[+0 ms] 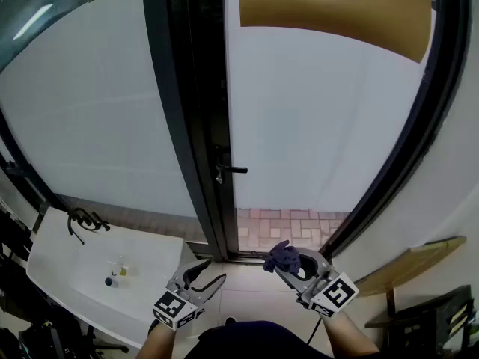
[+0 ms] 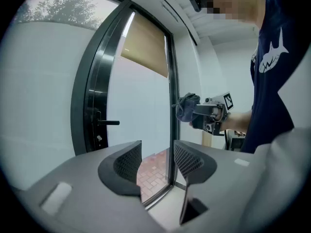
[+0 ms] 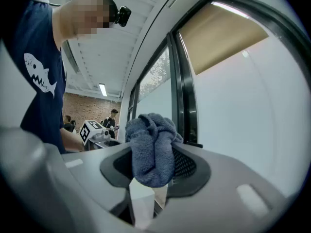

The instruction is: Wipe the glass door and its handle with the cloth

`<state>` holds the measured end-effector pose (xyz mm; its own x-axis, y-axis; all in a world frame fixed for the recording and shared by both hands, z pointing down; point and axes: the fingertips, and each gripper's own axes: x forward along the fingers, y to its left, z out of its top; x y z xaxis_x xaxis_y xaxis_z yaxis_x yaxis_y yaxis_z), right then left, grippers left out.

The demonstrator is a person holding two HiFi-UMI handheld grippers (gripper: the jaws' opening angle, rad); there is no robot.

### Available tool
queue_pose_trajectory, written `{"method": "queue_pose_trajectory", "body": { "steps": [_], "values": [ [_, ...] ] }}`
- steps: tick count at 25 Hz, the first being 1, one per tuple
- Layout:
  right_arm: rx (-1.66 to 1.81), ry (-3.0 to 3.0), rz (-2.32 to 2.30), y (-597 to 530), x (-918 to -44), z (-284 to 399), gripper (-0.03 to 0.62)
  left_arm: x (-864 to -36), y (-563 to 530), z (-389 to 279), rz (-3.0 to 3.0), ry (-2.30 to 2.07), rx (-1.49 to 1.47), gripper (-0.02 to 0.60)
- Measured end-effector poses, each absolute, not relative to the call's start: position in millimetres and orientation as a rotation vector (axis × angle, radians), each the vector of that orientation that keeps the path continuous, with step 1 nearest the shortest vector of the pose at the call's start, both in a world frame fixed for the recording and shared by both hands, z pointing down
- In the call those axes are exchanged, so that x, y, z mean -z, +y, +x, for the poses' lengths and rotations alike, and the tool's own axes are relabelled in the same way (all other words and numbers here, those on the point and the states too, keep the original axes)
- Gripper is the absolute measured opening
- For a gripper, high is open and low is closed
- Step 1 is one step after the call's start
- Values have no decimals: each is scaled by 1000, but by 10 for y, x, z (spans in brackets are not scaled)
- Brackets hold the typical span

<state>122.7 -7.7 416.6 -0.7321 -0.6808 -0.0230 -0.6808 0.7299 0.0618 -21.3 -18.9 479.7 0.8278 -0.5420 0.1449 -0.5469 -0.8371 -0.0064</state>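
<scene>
The glass door (image 1: 322, 118) with frosted panes stands in a black frame ahead, its black lever handle (image 1: 230, 170) at mid height on the frame's right side; the handle (image 2: 108, 123) also shows in the left gripper view. My right gripper (image 1: 282, 259) is shut on a bunched blue-grey cloth (image 1: 283, 256) (image 3: 153, 148), held low near the door's foot. The cloth (image 2: 186, 106) and right gripper appear in the left gripper view too. My left gripper (image 1: 209, 274) (image 2: 157, 165) is open and empty, low and left of the right one, apart from the door.
A white table (image 1: 67, 260) with a black cable and small items stands at the lower left. A brown roller blind (image 1: 337, 6) covers the door's top. Red brick paving (image 1: 292, 223) shows through the lower glass. A wooden shelf and dark furniture (image 1: 419, 305) sit at the right.
</scene>
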Motion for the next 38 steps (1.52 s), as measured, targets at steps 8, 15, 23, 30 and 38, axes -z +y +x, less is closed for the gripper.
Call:
{"method": "queue_pose_trajectory", "body": {
  "steps": [8, 15, 23, 30, 38],
  "values": [
    [360, -2745, 1151, -717, -3858, 938, 158, -4745, -338, -576, 2986, -845, -175, 201],
    [636, -2543, 1084, -1410, -3512, 540, 158, -4783, -520, -945, 2957, -876, -160, 201],
    [891, -2319, 1089, -2512, -3062, 339, 160, -4776, -647, -975, 2962, -885, -124, 204],
    [1025, -2163, 982, -3236, -3011, 8, 160, -4779, -811, -917, 2927, -929, -124, 204],
    [1125, -2008, 928, -3905, -3177, -168, 157, -4887, -1036, -856, 2874, -997, -100, 204]
  ]
}}
